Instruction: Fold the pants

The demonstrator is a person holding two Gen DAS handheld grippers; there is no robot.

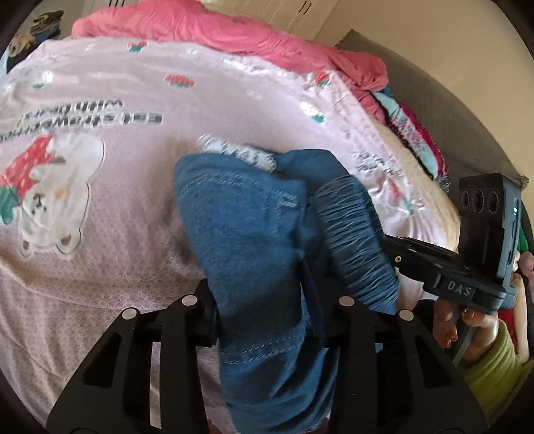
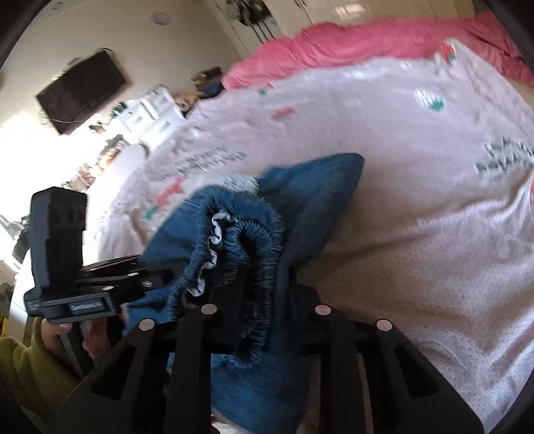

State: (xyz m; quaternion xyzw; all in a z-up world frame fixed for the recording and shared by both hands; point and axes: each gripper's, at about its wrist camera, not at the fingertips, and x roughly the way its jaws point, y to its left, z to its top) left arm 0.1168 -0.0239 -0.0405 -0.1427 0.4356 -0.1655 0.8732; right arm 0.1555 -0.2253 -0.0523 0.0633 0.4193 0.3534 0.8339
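Note:
Blue denim pants point(image 1: 240, 233) lie bunched on the bed, and the same pants point(image 2: 317, 193) show in the right wrist view. My left gripper point(image 1: 263, 300) is shut on a denim fold near a stitched seam, and the cloth fills the gap between its fingers. My right gripper point(image 2: 257, 310) is shut on the gathered elastic waistband point(image 2: 247, 247), whose white lining shows. The two grippers are close together. The right one's body point(image 1: 450, 267) reaches into the waistband point(image 1: 353, 233) from the right; its tips are hidden by cloth. The left one's body point(image 2: 100, 277) shows at the left.
The bed cover point(image 1: 100, 83) is pale pink with a bear and strawberry print. A pink blanket point(image 1: 233, 30) lies along the far edge, and colourful clothes point(image 1: 410, 133) are piled against a grey headboard point(image 1: 434, 83). A dark screen point(image 2: 81, 90) hangs on the wall. A yellow-green sleeve point(image 1: 490, 360) holds the right gripper.

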